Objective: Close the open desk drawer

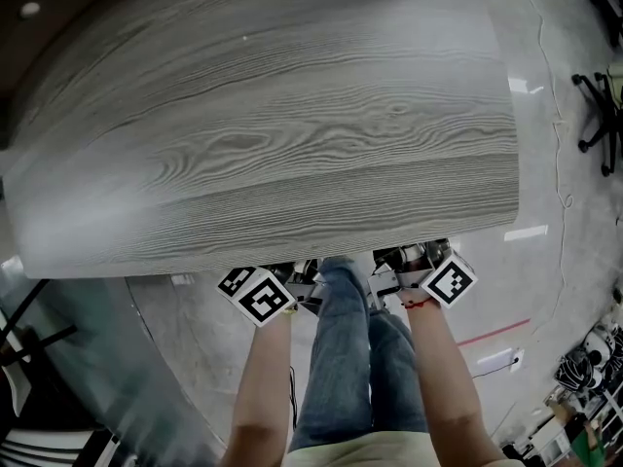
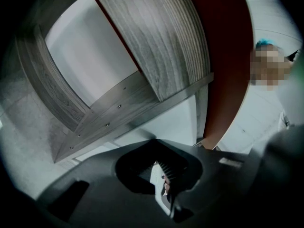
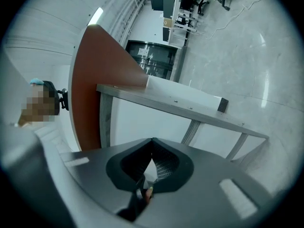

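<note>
- While both grippers wait at its near edge, the grey wood-grain desktop (image 1: 292, 134) fills most of the head view. No desk drawer shows past that edge. If it stands open at all, it is hidden beneath the top, and no view shows it for certain.
- Glossy grey floor (image 1: 545, 290) lies around the desk, with an office chair (image 1: 599, 115) well apart at the right.
- A red-brown panel (image 3: 95, 75) stands under the desk, and a grey rail (image 3: 190, 110) crosses in front of it. A long white box (image 3: 183, 94) lies along that rail and may be the drawer's side.
- The left gripper view looks up at a wood-grain frame piece with screws (image 2: 118, 113).
- The person's legs in jeans (image 1: 355, 358) stand between the two marker cubes (image 1: 255, 295) (image 1: 448, 282), close to the desk's edge.
- The left gripper (image 2: 159, 175) has its jaws pressed together with nothing between them.
- The right gripper (image 3: 149, 167) is likewise closed tight and empty.
- Risk: with the drawer front unseen, a push could land on the fixed frame or rail and move nothing.
- Risk: closed tips make a narrow contact, so they could skid off a smooth front.
- Risk: uneven pressure from the two sides could skew the drawer and jam it.
</note>
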`<state>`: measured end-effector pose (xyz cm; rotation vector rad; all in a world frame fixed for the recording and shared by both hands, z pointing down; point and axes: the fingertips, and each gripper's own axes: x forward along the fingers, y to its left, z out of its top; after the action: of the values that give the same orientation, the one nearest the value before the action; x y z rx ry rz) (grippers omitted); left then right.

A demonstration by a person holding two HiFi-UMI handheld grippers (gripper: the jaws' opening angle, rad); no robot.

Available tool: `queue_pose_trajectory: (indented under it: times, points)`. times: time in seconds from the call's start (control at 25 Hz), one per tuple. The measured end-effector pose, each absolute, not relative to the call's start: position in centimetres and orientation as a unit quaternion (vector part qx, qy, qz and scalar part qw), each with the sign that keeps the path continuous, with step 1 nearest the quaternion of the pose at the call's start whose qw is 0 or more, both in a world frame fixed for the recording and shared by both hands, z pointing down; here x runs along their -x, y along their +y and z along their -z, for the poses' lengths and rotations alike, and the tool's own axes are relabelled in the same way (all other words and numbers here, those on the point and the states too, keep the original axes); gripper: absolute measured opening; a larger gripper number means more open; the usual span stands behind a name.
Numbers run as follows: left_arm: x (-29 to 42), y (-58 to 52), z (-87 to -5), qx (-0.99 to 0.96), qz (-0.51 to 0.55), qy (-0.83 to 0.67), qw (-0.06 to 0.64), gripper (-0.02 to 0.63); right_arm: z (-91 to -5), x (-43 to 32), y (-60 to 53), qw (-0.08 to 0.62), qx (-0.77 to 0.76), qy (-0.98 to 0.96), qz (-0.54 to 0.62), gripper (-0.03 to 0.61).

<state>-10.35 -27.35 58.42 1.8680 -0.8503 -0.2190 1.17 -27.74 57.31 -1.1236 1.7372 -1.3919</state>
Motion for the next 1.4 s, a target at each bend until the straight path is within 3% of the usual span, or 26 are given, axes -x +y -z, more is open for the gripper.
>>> queue_pose_trajectory:
  times: [0.32, 1.12, 1.4]
  points:
    - [9.2, -26.4, -56.5, -0.796, 0.101, -0.347, 0.486, -0.003, -56.5, -0.4, -26.6, 0.29, 0.421, 0.687, 0.517, -0.005]
    - [7.0, -17.7, -55.7, -0.816, -0.027, -0.423, 0.394, -0.003, -55.1, -2.2, -17.9, 0.144, 0.449, 0.751, 0.462, 0.0]
    - [5.7, -13.5, -53.6, -0.81, -0.029, -0.441, 0.385, -0.003, -52.9, -3.0, -14.1, 0.124, 0.452, 0.76, 0.45, 0.0]
